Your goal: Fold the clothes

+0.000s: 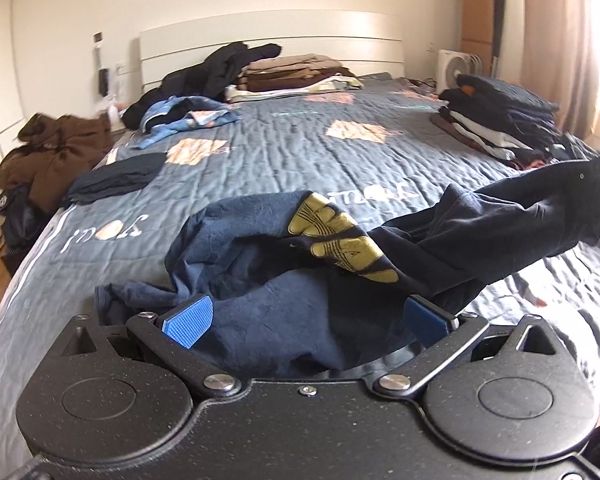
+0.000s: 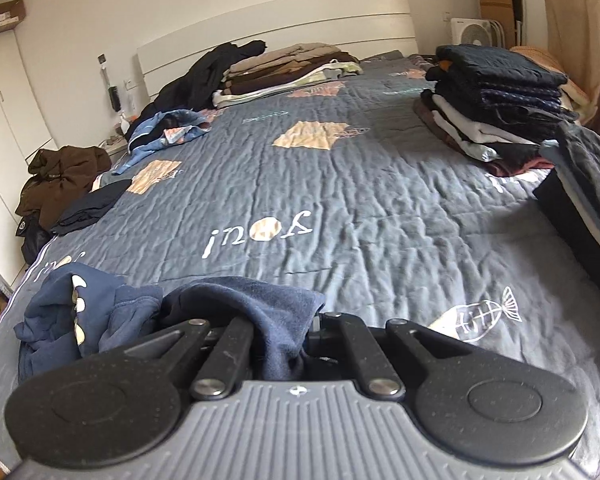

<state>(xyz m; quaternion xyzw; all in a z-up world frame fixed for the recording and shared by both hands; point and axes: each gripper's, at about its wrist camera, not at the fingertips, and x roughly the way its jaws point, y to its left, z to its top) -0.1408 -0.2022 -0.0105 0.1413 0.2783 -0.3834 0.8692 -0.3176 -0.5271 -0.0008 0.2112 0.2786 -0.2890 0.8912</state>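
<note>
Left wrist view: navy shirt [image 1: 236, 248] crumpled on near bed [image 1: 300, 152], left gripper [image 1: 306, 318] spread wide over it, right gripper [image 2: 296, 344] clamping one end; spreading underway, likely needing left's grasp next.

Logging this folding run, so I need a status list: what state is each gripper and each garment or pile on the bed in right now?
Left gripper: open, navy fabric lying between its blue pads.
Right gripper: shut on navy shirt.
Navy shirt: unfolded, crumpled, one end lifted.
Dark stack: folded, piled at the bed's right side.
Beige-brown stack: folded, by the headboard.
Blue garment: unfolded, bunched.
Black clothing heap: unfolded.
</note>
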